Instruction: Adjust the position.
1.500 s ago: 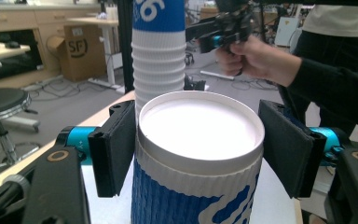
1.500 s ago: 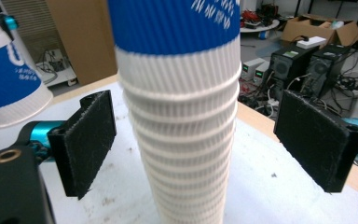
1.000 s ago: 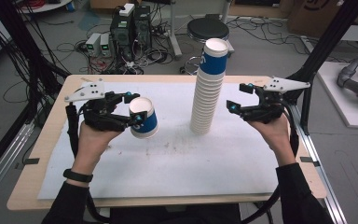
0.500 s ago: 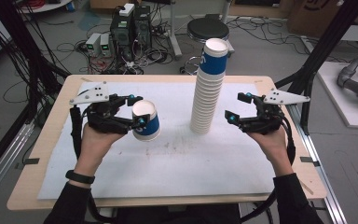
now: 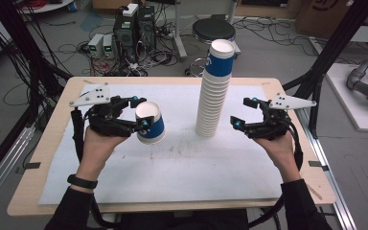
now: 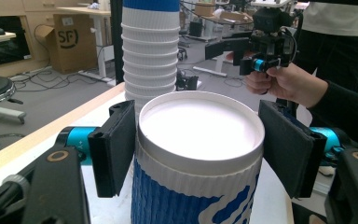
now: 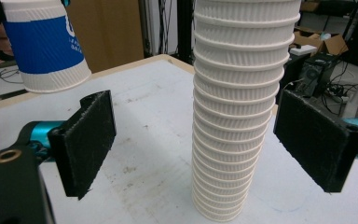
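Holding 1 blue-and-white paper cup (image 5: 150, 123) clamped between the jaws of the left gripper (image 5: 136, 120), left of centre in the high view, lifted clear of the white mat (image 5: 172, 167) and tipped so its open mouth faces up and toward the upper left. Seen in the left gripper view with the cup (image 6: 198, 158) filling the lower middle, both black pads pressed against its ribbed wall just under the rim.

Standing upright just right of centre in the high view: the tall stack of cups (image 5: 213, 91), long axis vertical, base on the mat. Lying directly between the held cup and the right gripper (image 5: 246, 116), with that gripper closer to it on its right side.

Spread wide, the right gripper (image 7: 191, 154) jaws, nothing between the pads yet; stack (image 7: 235, 121) centred ahead in the right gripper view, held cup (image 7: 44, 44) at upper left.

Judged next: closing the right gripper level on the lower stack to steady it, or bringing the held cup across to the right toward the stack top. Risk: a sideways knock toppling the tall column.
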Motion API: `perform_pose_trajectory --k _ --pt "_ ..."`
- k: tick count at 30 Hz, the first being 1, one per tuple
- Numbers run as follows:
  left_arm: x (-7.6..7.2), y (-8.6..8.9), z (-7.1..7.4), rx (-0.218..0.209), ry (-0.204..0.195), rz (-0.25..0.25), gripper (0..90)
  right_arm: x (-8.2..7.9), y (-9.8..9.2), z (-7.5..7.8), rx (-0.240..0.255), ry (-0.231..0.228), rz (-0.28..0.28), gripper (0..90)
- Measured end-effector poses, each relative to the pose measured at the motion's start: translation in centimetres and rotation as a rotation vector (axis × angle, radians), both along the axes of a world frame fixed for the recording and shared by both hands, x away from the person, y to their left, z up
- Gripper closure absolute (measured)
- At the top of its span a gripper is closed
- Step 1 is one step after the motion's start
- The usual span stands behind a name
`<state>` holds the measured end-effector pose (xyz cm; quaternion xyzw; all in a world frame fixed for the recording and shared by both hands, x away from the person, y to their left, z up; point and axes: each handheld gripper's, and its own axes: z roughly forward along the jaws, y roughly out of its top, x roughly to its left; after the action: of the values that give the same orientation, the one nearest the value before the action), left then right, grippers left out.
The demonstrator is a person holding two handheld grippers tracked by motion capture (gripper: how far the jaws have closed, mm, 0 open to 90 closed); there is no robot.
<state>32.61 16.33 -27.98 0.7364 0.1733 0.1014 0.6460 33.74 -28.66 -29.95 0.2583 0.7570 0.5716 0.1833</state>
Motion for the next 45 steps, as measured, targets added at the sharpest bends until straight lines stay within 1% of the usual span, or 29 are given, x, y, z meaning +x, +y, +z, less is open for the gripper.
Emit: perform_pose_trajectory --k 6,9,12,15,19,21,22,23,24,26,29,31,32,34,40,42,45 --pt "0.1 -0.4 -0.1 0.01 0.008 -0.012 30.0 0.0 0.2 -0.1 -0.004 0.003 0.012 13.0" --pt "0.0 -0.7 -0.1 0.014 0.003 -0.021 30.1 -0.1 0.3 -0.1 -0.004 0.007 0.025 13.0" --pt "0.0 -1.0 -0.1 0.009 0.011 -0.031 30.1 -0.2 0.5 -0.1 0.001 0.004 0.052 13.0" --pt "-0.1 -1.4 -0.1 0.013 0.012 -0.041 30.1 -0.3 0.8 -0.1 0.013 0.0 0.098 13.0" --pt "-0.3 -2.0 0.0 0.017 0.013 -0.055 30.1 -0.4 1.4 -0.2 0.017 0.01 0.155 13.0" --pt "-0.3 -2.3 -0.1 0.007 0.021 -0.071 30.1 -0.5 1.8 -0.3 0.019 0.017 0.175 13.0" --pt "-0.3 -2.4 -0.1 0.007 0.021 -0.076 30.1 -0.6 2.2 -0.3 0.016 0.025 0.197 13.0" --pt "-0.4 -2.6 -0.1 0.004 0.026 -0.077 30.1 -0.6 2.2 -0.3 0.016 0.025 0.197 13.0" --pt "-0.4 -2.8 -0.1 0.003 0.028 -0.077 30.1 -0.6 2.4 -0.4 0.013 0.026 0.209 13.0" --pt "-0.4 -3.1 -0.1 0.003 0.03 -0.094 30.2 -0.8 3.0 -0.6 0.008 0.031 0.237 13.0" --pt "-0.4 -3.6 -0.2 0.0 0.034 -0.105 30.1 -0.9 3.9 -0.8 -0.007 0.039 0.264 13.0" --pt "-0.4 -3.9 -0.2 -0.013 0.042 -0.12 30.1 -1.0 4.5 -1.2 -0.015 0.045 0.288 13.0" --pt "-0.4 -4.0 -0.2 -0.024 0.043 -0.126 30.1 -1.0 4.8 -1.3 -0.018 0.056 0.297 13.0" --pt "-0.4 -4.2 -0.2 -0.029 0.045 -0.127 30.1 -1.1 5.5 -1.7 -0.029 0.067 0.318 13.0" --pt "-0.5 -4.7 -0.2 -0.031 0.049 -0.145 30.2 -1.5 7.2 -2.4 -0.022 0.072 0.367 13.0" --pt "-0.6 -4.9 -0.3 -0.042 0.051 -0.148 30.2 -1.6 7.7 -2.5 -0.025 0.078 0.379 13.0" --pt "-0.7 -5.2 -0.3 -0.047 0.049 -0.156 30.2 -1.7 8.4 -2.8 -0.028 0.086 0.395 13.0"
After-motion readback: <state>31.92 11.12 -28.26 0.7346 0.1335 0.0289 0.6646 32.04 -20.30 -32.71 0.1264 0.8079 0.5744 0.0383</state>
